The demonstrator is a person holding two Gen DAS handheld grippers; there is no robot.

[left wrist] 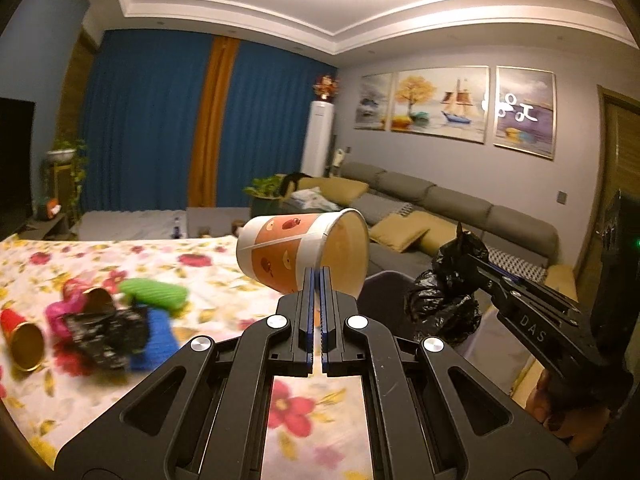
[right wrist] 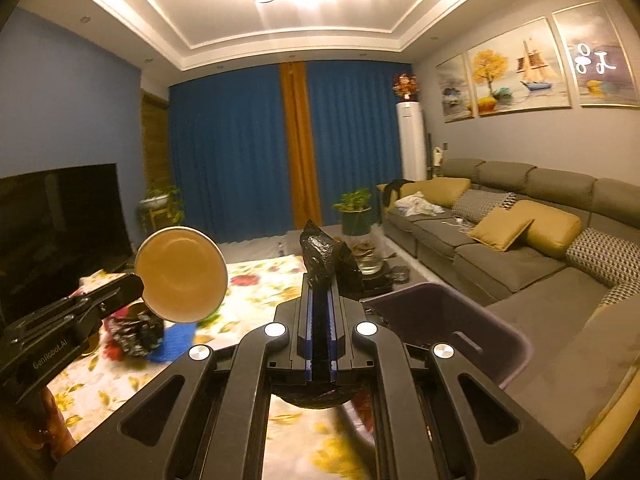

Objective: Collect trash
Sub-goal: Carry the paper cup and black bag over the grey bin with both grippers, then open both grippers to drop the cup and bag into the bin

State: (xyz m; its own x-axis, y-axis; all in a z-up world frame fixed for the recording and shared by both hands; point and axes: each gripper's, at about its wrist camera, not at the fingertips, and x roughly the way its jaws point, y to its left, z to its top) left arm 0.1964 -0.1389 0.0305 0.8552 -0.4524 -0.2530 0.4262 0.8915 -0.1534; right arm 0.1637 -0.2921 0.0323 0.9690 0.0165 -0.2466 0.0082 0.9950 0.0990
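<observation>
1. Left tool (left wrist: pixel 318 276) clamped narrow on the rim of a paper cup (left wrist: pixel 296 254), cup held in the air on its side, open mouth facing right.
2. In the right wrist view the cup (right wrist: pixel 182 274) shows its empty inside, held up left of centre by the left tool (right wrist: pixel 138 286).
3. Right tool (right wrist: pixel 320 284) pinched tight on a crumpled black plastic bag (right wrist: pixel 320 254); bag sticks out past the fingertips.
4. Left wrist view: the same black bag (left wrist: pixel 446 304) hangs at the tip of the right tool (left wrist: pixel 478 260), just right of the cup.
5. Purple bin (right wrist: pixel 448 320) sits below and right of the right tool, beside the grey sofa (right wrist: pixel 520 256); bin rim (left wrist: pixel 384 284) sits between cup and bag.
6. On the floral-cloth bench (left wrist: pixel 208 264): red can (left wrist: pixel 20 338) lying down, black wrapper (left wrist: pixel 108 334), green piece (left wrist: pixel 154 294), blue piece (left wrist: pixel 158 342), pink piece (left wrist: pixel 66 304), all close together and blurred.
</observation>
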